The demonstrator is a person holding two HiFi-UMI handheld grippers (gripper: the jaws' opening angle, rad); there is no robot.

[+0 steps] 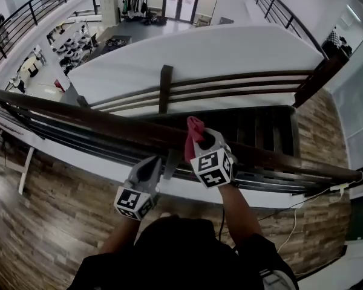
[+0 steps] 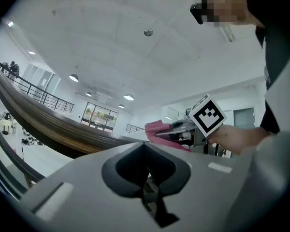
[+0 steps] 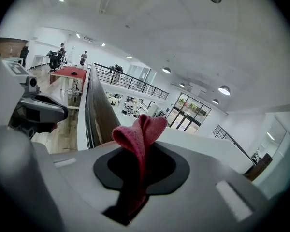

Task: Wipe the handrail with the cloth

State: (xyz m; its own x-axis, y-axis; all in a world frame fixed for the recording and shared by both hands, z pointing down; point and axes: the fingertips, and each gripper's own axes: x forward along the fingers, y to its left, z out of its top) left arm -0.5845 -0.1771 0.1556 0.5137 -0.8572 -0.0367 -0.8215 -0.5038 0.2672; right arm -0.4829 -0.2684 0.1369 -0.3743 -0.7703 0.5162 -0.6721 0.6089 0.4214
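Note:
The dark brown wooden handrail [image 1: 91, 118] runs across the head view from upper left to lower right. A red cloth [image 1: 193, 132] sticks up from my right gripper [image 1: 197, 141], which is shut on it right at the rail's top. In the right gripper view the cloth [image 3: 141, 129] folds up out of the jaws of the right gripper [image 3: 139, 146], with the handrail [image 3: 99, 114] stretching away behind. My left gripper [image 1: 153, 164] sits just left of the right one, against the rail's near side. It is shut with nothing in it [image 2: 146, 148].
Beyond the rail is an open drop to a lower floor with desks [image 1: 72, 38] and a dark staircase [image 1: 254, 125]. A second wooden railing [image 1: 230, 83] borders a white wall. A white cable [image 1: 296, 213] lies on the wood floor at right. A red table [image 3: 70, 73] stands far off.

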